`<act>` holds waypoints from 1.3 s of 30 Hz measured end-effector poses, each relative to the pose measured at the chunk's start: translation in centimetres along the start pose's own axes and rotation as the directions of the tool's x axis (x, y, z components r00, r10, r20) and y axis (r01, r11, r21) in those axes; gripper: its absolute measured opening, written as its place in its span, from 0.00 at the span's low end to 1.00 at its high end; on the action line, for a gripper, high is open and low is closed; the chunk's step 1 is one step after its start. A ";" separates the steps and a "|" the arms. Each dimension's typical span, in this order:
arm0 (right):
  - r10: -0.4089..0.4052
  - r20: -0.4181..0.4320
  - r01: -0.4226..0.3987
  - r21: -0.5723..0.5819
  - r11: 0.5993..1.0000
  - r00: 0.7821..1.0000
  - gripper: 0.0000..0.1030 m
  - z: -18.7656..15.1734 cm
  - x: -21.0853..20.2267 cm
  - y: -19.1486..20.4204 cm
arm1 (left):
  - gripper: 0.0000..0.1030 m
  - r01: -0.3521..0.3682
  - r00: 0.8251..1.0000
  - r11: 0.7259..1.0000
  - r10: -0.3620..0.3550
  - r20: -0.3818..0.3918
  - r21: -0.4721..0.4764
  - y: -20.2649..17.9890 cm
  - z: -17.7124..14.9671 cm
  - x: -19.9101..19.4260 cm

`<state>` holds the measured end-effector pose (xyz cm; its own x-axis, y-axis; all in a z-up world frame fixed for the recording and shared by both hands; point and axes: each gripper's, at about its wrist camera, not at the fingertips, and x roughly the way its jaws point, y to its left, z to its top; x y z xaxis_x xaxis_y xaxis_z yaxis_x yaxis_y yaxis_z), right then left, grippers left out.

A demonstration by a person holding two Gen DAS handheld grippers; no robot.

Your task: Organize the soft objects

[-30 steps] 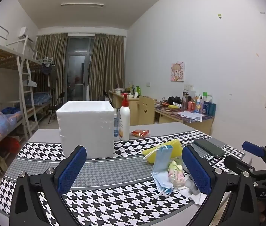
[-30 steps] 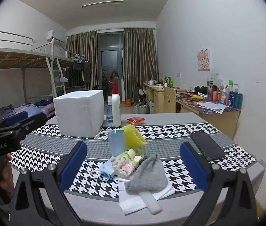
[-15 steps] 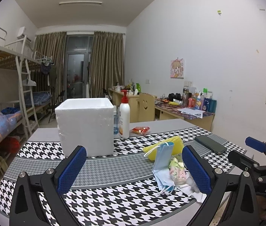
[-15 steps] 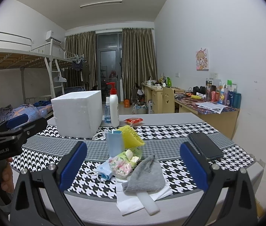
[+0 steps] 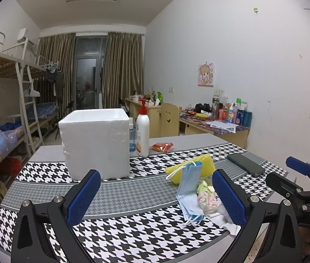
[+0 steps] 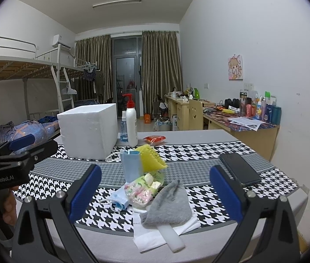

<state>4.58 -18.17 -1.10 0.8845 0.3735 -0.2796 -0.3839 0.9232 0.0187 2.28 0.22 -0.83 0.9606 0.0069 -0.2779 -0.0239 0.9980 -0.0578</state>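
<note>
A pile of soft things lies on the houndstooth tablecloth: blue face masks [image 5: 189, 184] [image 6: 129, 166], a yellow cloth [image 5: 203, 164] [image 6: 151, 157], a bag of pastel sweets [image 5: 206, 197] [image 6: 140, 188], a grey sock [image 6: 169, 203] and white tissue [image 6: 146, 234]. A white foam box [image 5: 95, 142] [image 6: 89, 131] stands behind, to the left. My left gripper [image 5: 155, 199] is open and empty, left of the pile. My right gripper [image 6: 155, 197] is open and empty, in front of the pile.
A pump bottle [image 5: 143, 131] [image 6: 131, 125], a small clear bottle [image 6: 123, 129] and a red snack packet [image 5: 162, 146] stand behind the box. A black phone [image 5: 246, 164] [image 6: 239, 172] lies at the right. Desks line the right wall, bunk beds the left.
Both grippers have shifted slightly; the views drifted a little. Nothing on the table has moved. Both stay open.
</note>
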 end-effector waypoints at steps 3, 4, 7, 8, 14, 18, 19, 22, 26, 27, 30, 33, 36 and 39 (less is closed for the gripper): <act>-0.002 -0.007 0.002 0.001 1.000 1.000 0.98 0.0 0.4 -0.2 | 0.99 -0.001 1.000 1.000 0.001 -0.011 0.002 -0.2 0.0 0.5; -0.004 -0.011 0.004 0.002 1.000 1.000 0.98 0.0 0.5 -0.3 | 0.99 0.003 1.000 1.000 -0.003 -0.018 0.006 -0.3 0.0 0.7; -0.004 -0.021 0.004 0.005 1.000 1.000 0.98 0.0 0.7 -0.4 | 0.99 0.007 1.000 1.000 -0.007 -0.028 0.012 -0.6 0.0 1.1; -0.007 -0.024 0.007 0.005 1.000 1.000 0.98 0.0 0.9 -0.5 | 0.99 0.011 0.999 1.000 -0.011 -0.032 0.013 -0.6 -0.1 1.3; -0.012 -0.050 0.012 0.005 1.000 0.999 0.98 -0.1 1.8 -0.9 | 0.99 0.034 0.998 0.999 -0.033 -0.060 0.015 -1.1 -0.2 2.4; -0.015 -0.070 0.015 0.008 1.000 0.997 0.98 -0.1 2.4 -1.3 | 0.99 0.043 0.995 0.999 -0.042 -0.091 0.013 -1.4 -0.5 3.3; -0.014 -0.076 0.015 0.008 1.000 0.997 0.98 -0.2 2.6 -1.4 | 0.99 0.044 0.994 0.999 -0.042 -0.101 0.014 -1.5 -0.6 3.6; -0.017 -0.095 0.019 0.011 1.000 0.995 0.98 -0.5 3.0 -1.7 | 0.99 0.047 0.992 0.999 -0.045 -0.117 0.011 -1.6 -0.8 4.3; -0.022 -0.111 0.024 0.018 1.000 0.994 0.98 -0.7 3.6 -2.0 | 0.99 0.058 0.989 0.998 -0.056 -0.135 0.011 -1.8 -0.9 4.9; -0.022 -0.116 0.024 0.020 1.000 0.993 0.98 -0.7 3.7 -2.2 | 0.99 0.061 0.988 0.998 -0.059 -0.140 0.013 -1.9 -0.9 5.0; -0.023 -0.124 0.026 0.018 1.000 0.992 0.98 -0.9 4.0 -2.3 | 0.99 0.072 0.986 0.997 -0.070 -0.154 0.010 -2.2 -1.0 5.4; -0.023 -0.135 0.027 0.021 0.999 0.991 0.98 -1.1 4.2 -2.5 | 0.99 0.086 0.982 0.996 -0.081 -0.169 0.021 -2.8 -1.1 5.9; -0.029 -0.146 0.033 0.025 0.999 0.989 0.98 -1.4 4.4 -2.9 | 0.99 0.105 0.978 0.994 -0.099 -0.183 0.027 -3.3 -1.3 6.5; -0.033 -0.160 0.038 0.030 0.999 0.987 0.98 -1.8 4.7 -3.2 | 0.99 0.121 0.974 0.992 -0.111 -0.196 0.036 -3.9 -1.5 7.0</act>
<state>9.46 -19.52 -4.16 0.8430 0.3233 -0.4298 -0.3415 0.9392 0.0367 8.69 -3.75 -3.95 0.8843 -0.1165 -0.4522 0.1022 0.9932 -0.0559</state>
